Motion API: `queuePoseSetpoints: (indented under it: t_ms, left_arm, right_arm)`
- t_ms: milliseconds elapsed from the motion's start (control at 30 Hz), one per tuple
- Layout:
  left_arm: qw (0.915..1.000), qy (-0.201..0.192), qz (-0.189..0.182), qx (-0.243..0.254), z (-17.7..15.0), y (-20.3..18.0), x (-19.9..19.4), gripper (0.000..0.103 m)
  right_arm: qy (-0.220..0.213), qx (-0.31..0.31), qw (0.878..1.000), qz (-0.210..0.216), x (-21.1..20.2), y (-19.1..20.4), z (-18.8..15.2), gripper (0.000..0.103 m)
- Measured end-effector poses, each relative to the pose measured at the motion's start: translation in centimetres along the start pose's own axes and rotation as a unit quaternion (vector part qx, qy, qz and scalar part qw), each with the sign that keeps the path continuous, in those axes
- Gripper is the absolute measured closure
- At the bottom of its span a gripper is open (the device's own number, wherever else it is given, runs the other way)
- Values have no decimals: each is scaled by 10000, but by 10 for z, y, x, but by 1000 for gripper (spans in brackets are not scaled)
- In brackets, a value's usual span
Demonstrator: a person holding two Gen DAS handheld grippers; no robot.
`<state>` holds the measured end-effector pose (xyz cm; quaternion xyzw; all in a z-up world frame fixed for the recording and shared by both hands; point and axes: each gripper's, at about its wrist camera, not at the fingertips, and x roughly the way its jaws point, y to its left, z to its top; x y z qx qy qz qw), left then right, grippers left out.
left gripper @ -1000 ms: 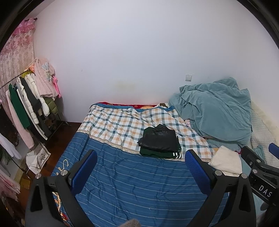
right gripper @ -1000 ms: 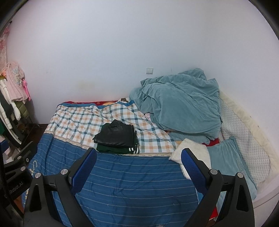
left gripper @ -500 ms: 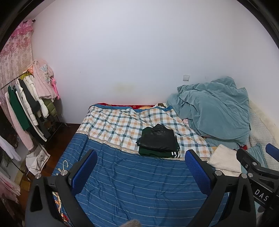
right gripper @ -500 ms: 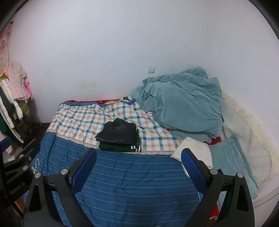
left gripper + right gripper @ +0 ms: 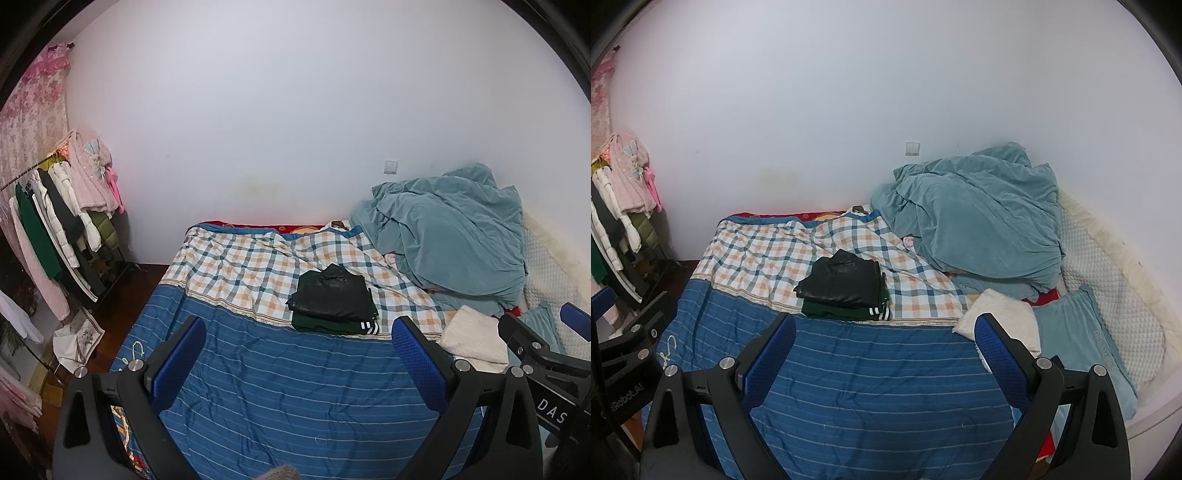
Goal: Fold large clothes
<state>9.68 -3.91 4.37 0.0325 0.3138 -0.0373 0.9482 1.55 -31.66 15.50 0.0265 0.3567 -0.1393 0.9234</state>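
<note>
A folded black leather garment (image 5: 332,295) lies on a folded dark green garment with white stripes (image 5: 332,325) in the middle of the bed; the stack also shows in the right wrist view (image 5: 844,286). My left gripper (image 5: 299,354) is open and empty, held above the blue striped bedspread (image 5: 277,398), short of the stack. My right gripper (image 5: 884,352) is open and empty, also above the bedspread (image 5: 879,398). The right gripper's body shows at the left view's right edge (image 5: 546,358).
A rumpled teal blanket (image 5: 975,218) is heaped at the bed's far right. A white fluffy towel (image 5: 1001,317) and a teal pillow (image 5: 1078,339) lie at the right. A clothes rack with hanging garments (image 5: 55,225) stands left of the bed.
Both grippers have drawn back slightly and drifted; the bed and stack sit a little farther and more to the right in the right view. Both stay open and empty.
</note>
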Motion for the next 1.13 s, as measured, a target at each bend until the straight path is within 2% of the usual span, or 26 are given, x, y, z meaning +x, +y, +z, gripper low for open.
queuePoseSetpoints:
  t_ms: [1133]
  left_arm:
    - [10000, -79, 2, 33, 9, 9, 0, 0]
  right_arm:
    - [-27, 53, 10000, -64, -8, 1, 2, 4]
